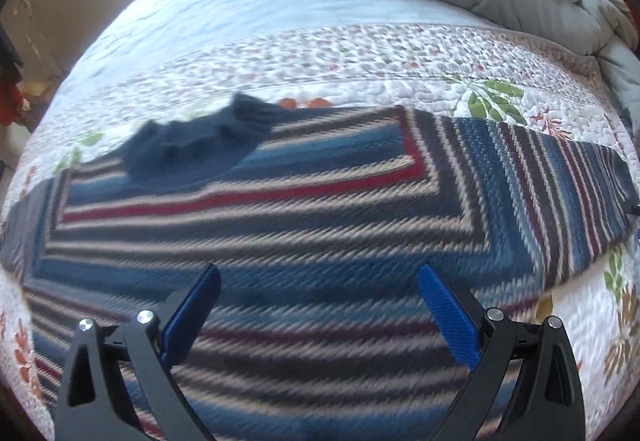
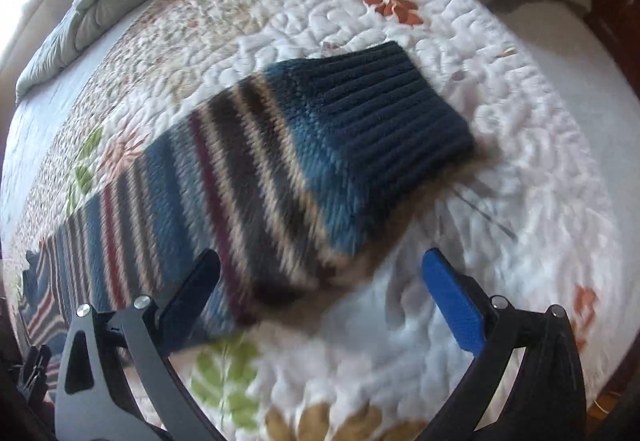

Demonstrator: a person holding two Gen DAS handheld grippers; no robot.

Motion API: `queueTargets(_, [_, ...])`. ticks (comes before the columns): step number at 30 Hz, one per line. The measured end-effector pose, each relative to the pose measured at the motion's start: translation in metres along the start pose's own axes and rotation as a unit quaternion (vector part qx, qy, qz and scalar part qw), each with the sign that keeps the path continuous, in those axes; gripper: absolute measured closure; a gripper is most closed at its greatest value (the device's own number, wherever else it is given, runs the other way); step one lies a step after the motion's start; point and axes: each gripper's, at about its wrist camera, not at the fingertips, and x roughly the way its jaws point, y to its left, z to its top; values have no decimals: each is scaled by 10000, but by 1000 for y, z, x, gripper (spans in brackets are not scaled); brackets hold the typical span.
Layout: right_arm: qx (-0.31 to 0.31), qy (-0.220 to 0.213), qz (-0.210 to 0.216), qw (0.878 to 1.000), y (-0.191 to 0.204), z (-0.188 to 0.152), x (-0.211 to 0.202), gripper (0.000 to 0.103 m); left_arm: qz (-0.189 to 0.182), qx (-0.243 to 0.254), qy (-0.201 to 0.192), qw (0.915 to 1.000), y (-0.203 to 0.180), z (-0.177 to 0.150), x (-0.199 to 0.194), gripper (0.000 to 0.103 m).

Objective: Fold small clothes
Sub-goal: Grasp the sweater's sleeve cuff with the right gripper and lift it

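Blue-padded black fingers of the left gripper (image 1: 320, 313) sit nearest the lens, spread wide with nothing between them, hovering over the body of the striped knit sweater in blue, grey, cream and red (image 1: 304, 209). Whether the pads touch the knit I can't tell; the frame is blurred.

Right gripper (image 2: 320, 301) is likewise spread wide and empty. Its left finger (image 2: 192, 293) overlaps the striped sleeve (image 2: 224, 169) in the picture; its right finger (image 2: 452, 301) is over bare quilt. Contact can't be confirmed.

Where the garment is: laid out flat on the white floral quilted bedspread (image 2: 500, 145). Torso is directly ahead of the left gripper, with the dark blue ribbed collar (image 1: 200, 145) bunched ahead and to its left. Sleeve runs ahead of the right gripper, ending in the dark navy ribbed cuff (image 2: 392, 113) ahead and slightly right.

Handling, my read:
- Thick chunky knit: soft, floppy, no stiffness, so it'll drape and sag once lifted.
- Some weight for its size; nothing fragile.
- Textured yarn should grip well against the pads, low slip risk, though loops could snag.
- Quilt is textured too, so dragging may bunch the knit; lift rather than slide.

Grab points: ribbed cuff edge for the right gripper, since it's the densest part; shoulder or side hem for the left.
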Motion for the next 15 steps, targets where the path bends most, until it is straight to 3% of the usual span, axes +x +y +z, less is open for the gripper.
queueTargets(4, [216,-183,265,9992,-14,12,12,3,55,104,-62,9999,-11,2,13,4])
queueTargets(6, [320,-414,301,9982,-18,15,9,11,107,122,-73,9998,-8,0,16,4])
queueTargets(7, [355,-520,186,9978,-18,15,6,35,146,109,-62,9998,-4,-1,17,4])
queueTargets(9, [388,-650,1,9971,-19,17,1,57,185,51,-24,9998,6,-3,18,4])
queueTargets(10, [401,-680,40,9969,-20,17,-3,82,212,1,-4,9998,14,-5,17,4])
queueTargets(11, [399,-698,151,9966,-19,17,-8,90,253,-40,0,9997,21,-6,16,4])
queueTargets(12, [415,-723,275,9961,-17,16,-13,90,306,-70,-6,9995,27,-7,14,4])
queueTargets(15, [3,-1176,54,9930,8,5,-43,91,484,-92,-66,9988,52,-14,4,4])
